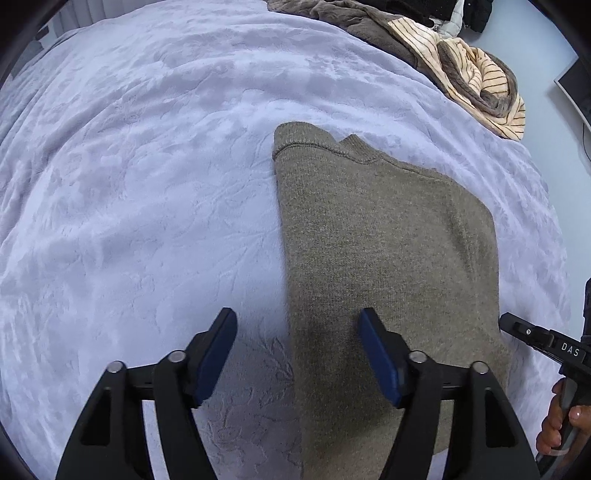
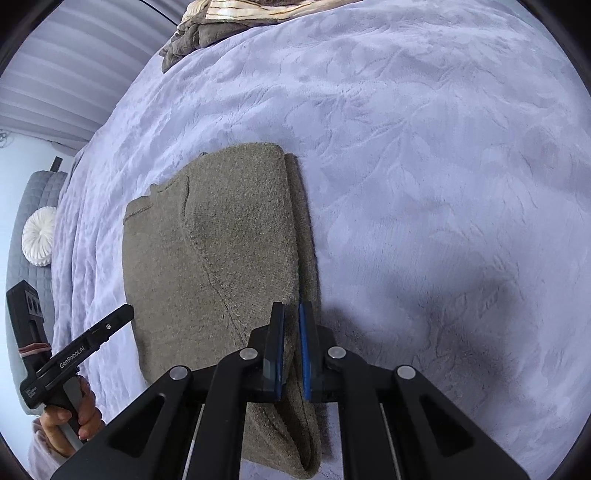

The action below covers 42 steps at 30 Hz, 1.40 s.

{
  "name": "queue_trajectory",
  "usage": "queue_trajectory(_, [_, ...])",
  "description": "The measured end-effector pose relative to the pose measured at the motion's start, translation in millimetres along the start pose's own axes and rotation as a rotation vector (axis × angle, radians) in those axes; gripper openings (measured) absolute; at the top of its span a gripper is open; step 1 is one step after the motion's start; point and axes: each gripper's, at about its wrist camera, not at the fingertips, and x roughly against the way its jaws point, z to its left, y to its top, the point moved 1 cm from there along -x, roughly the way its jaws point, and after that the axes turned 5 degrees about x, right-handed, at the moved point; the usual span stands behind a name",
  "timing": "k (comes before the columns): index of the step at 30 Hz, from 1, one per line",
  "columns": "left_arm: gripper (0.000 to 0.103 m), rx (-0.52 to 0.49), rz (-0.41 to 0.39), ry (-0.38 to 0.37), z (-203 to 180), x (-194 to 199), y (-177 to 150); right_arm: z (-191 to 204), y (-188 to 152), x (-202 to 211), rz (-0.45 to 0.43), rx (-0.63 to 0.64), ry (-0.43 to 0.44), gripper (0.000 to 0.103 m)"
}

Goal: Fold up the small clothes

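Note:
A grey-brown knitted sweater [image 1: 388, 240] lies folded lengthwise on the lavender bedspread [image 1: 129, 184]. My left gripper [image 1: 298, 325] is open above the sweater's left edge, one finger over the blanket, one over the knit. In the right wrist view the same sweater [image 2: 221, 251] shows a folded right edge. My right gripper [image 2: 291, 314] has its jaws nearly together around that folded edge, and cloth shows in the narrow gap. The right gripper also shows at the far right of the left wrist view [image 1: 532, 332], and the left gripper at the left of the right wrist view [image 2: 92, 332].
A heap of brown and striped cream clothes [image 1: 476, 74] lies at the far side of the bed, also in the right wrist view [image 2: 229, 22]. A grey chair with a white round cushion [image 2: 38, 236] stands beside the bed. The bed edge runs along the right [image 1: 546, 184].

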Motion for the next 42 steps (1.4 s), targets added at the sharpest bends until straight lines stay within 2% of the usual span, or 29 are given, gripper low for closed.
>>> queue_trajectory(4, [0.073, -0.001, 0.008, 0.007, 3, 1, -1, 0, 0, -1, 0.004, -0.002, 0.005, 0.009])
queue_trajectory(5, [0.088, -0.001, 0.004, 0.010, 4, 1, -1, 0, 0, -2, 0.006, -0.003, 0.006, 0.009])
queue_trajectory(7, [0.103, -0.001, -0.029, 0.028, 7, 5, -2, 0, -1, -2, 0.009, -0.003, 0.006, 0.009])
queue_trajectory(9, [0.103, -0.018, -0.055, 0.052, 7, 8, -1, 0, -1, -1, 0.006, -0.002, 0.002, 0.013])
queue_trajectory(10, [0.103, -0.025, -0.052, 0.067, 7, 7, 0, -1, 0, -1, 0.003, -0.002, 0.001, 0.017])
queue_trajectory(11, [0.103, -0.027, -0.042, 0.068, 8, 5, 1, -2, 1, 0, 0.000, -0.004, 0.001, 0.034])
queue_trajectory(12, [0.103, -0.024, -0.020, 0.057, 9, 1, 1, -3, 1, 0, -0.006, -0.009, 0.008, 0.056])
queue_trajectory(13, [0.103, -0.018, 0.006, 0.048, 9, -3, 2, -4, 0, 1, -0.013, -0.015, 0.021, 0.062])
queue_trajectory(18, [0.103, 0.019, 0.085, 0.023, 11, -21, -1, -9, 2, 0, -0.010, -0.024, 0.042, 0.062])
queue_trajectory(27, [0.103, 0.013, 0.109, 0.017, 5, -25, -4, -13, 7, -8, 0.014, -0.026, 0.064, 0.062])
queue_trajectory(32, [0.103, 0.036, 0.118, -0.012, 8, -29, -4, -14, 10, -18, 0.041, -0.017, 0.076, 0.062])
queue_trajectory(35, [0.103, 0.058, 0.123, -0.068, 10, -33, -2, -15, 11, -21, 0.044, -0.017, 0.080, 0.062])
queue_trajectory(39, [0.103, 0.113, 0.135, -0.213, 18, -33, -5, -12, 14, -15, 0.000, -0.013, 0.145, 0.062])
queue_trajectory(41, [0.103, 0.108, 0.135, -0.226, 18, -34, -5, -10, 19, -18, -0.001, -0.018, 0.155, 0.062])
queue_trajectory(42, [0.103, 0.104, 0.135, -0.223, 17, -35, -4, -9, 23, -22, 0.003, -0.021, 0.167, 0.059])
